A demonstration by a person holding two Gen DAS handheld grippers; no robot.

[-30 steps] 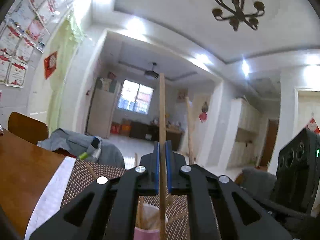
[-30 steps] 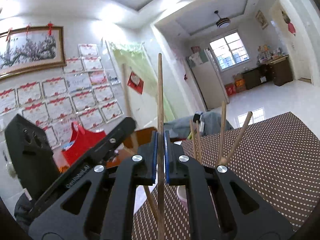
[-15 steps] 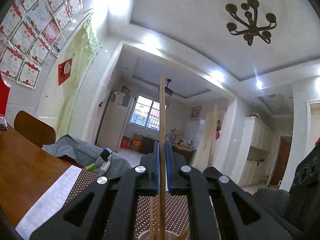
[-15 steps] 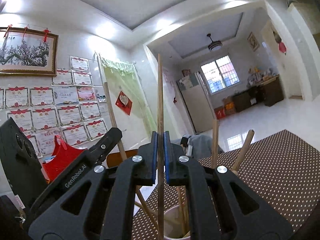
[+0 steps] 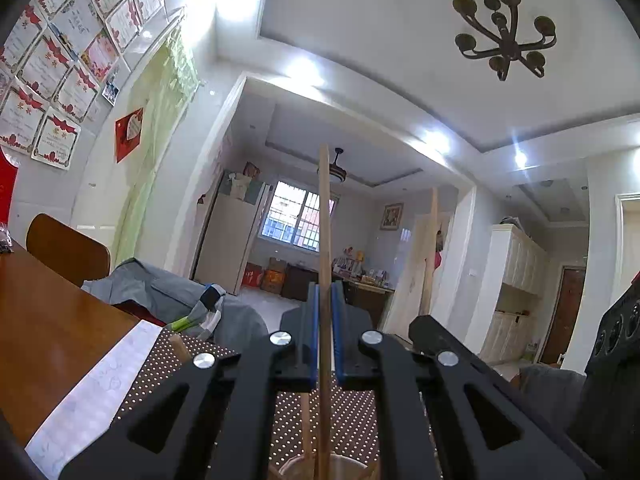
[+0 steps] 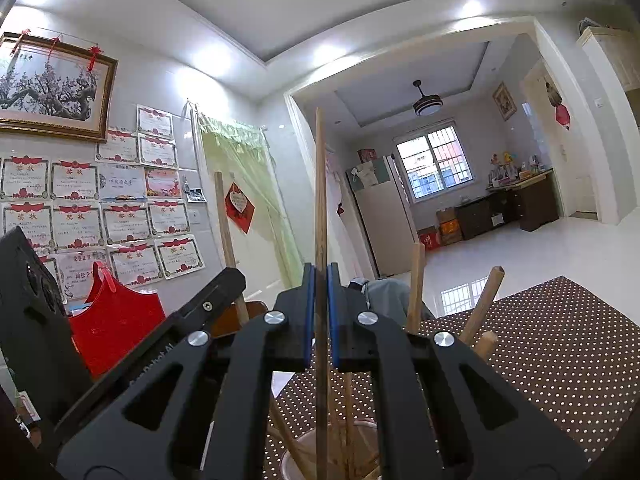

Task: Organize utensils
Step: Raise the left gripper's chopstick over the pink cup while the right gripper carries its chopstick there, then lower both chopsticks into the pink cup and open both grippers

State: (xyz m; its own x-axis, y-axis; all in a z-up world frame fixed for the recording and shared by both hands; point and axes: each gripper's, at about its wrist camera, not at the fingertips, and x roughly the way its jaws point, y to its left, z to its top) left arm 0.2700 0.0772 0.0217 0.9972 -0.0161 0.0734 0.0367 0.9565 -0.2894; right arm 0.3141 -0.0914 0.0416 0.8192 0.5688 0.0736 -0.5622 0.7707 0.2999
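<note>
— How many chopsticks are seen?

— One chopstick (image 5: pixel 325 240) is clenched upright in the left tool (image 5: pixel 325 344); another chopstick (image 6: pixel 320 208) is clenched upright in the right tool (image 6: pixel 320 320); roughly four more are counted in one cup (image 6: pixel 296 454).

— And the surface?

— A dotted brown mat (image 6: pixel 560 360) is laid on a wooden worktop (image 5: pixel 44 320); a tiled living room is seen beyond; the cup is placed just below both tools.

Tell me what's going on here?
A person holds a gripper in each hand, and each is shut on one upright wooden chopstick. The left gripper clamps its chopstick over a cup on the dotted mat. The right gripper holds its chopstick above the same cup, which already holds several chopsticks. Neither has been let go yet.
</note>
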